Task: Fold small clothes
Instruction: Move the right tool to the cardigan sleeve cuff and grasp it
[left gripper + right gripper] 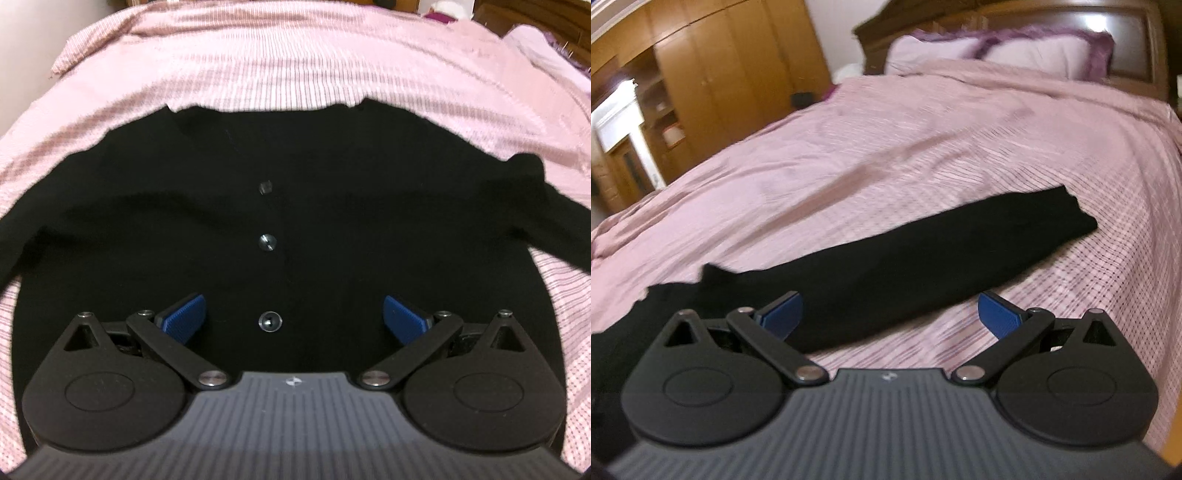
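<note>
A black buttoned cardigan (332, 206) lies flat on the pink bedspread (288, 62), front up, neckline at the far side and both sleeves spread out to the sides. Three buttons (267, 242) run down its middle. My left gripper (294, 317) hovers over the lower front of the cardigan, open, its blue pads (184, 317) wide apart around the lowest button. In the right wrist view one black sleeve (942, 258) stretches away to the right over the bed. My right gripper (891, 314) stands open above the sleeve's near part, holding nothing.
The bed has pillows (997, 51) and a dark wooden headboard (1137, 44) at its far end. A wooden wardrobe (713, 62) stands to the left of the bed. Pink bedspread (886, 140) surrounds the cardigan on all sides.
</note>
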Motion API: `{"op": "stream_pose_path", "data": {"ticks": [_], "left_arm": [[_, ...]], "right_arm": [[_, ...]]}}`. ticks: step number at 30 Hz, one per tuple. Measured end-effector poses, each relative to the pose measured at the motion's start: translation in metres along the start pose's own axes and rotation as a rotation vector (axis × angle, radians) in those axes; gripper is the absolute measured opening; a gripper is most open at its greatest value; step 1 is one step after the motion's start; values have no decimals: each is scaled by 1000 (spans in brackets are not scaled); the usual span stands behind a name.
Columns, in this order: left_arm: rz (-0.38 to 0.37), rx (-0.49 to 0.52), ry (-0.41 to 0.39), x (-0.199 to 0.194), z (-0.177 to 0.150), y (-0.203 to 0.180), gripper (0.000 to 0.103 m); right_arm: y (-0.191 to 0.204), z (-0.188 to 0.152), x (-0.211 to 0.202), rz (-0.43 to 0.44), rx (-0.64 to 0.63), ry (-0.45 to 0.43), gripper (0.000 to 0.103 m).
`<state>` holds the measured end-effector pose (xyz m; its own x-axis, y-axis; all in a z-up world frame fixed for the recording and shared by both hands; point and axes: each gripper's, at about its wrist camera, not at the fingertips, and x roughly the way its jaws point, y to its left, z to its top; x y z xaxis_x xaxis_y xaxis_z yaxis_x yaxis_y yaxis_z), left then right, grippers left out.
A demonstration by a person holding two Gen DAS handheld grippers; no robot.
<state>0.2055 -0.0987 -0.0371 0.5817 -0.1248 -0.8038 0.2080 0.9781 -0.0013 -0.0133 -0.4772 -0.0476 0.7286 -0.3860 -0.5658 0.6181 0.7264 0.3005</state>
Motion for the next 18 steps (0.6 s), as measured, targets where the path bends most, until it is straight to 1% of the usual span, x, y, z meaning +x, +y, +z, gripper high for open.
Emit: {"op": "stream_pose_path", "data": {"ticks": [2, 5, 8, 10, 12, 15, 18], "left_arm": [[10, 8, 17, 9, -2, -3, 103], [27, 41, 1, 15, -6, -7, 103], [29, 30, -9, 19, -10, -6, 103], [30, 21, -22, 21, -13, -6, 103], [36, 17, -42, 21, -17, -6, 103], [47, 26, -73, 20, -22, -9, 103], [49, 31, -85, 19, -25, -9, 103]], "right_arm": [[-12, 6, 15, -15, 18, 9, 103], [-25, 8, 36, -61, 13, 17, 103], [-37, 5, 54, -73, 40, 42, 103], [-47, 1, 66, -51, 70, 44, 103], [-50, -5, 71, -34, 72, 11, 103], [-50, -6, 72, -18, 72, -6, 103], [-54, -3, 71, 13, 82, -21, 103]]}}
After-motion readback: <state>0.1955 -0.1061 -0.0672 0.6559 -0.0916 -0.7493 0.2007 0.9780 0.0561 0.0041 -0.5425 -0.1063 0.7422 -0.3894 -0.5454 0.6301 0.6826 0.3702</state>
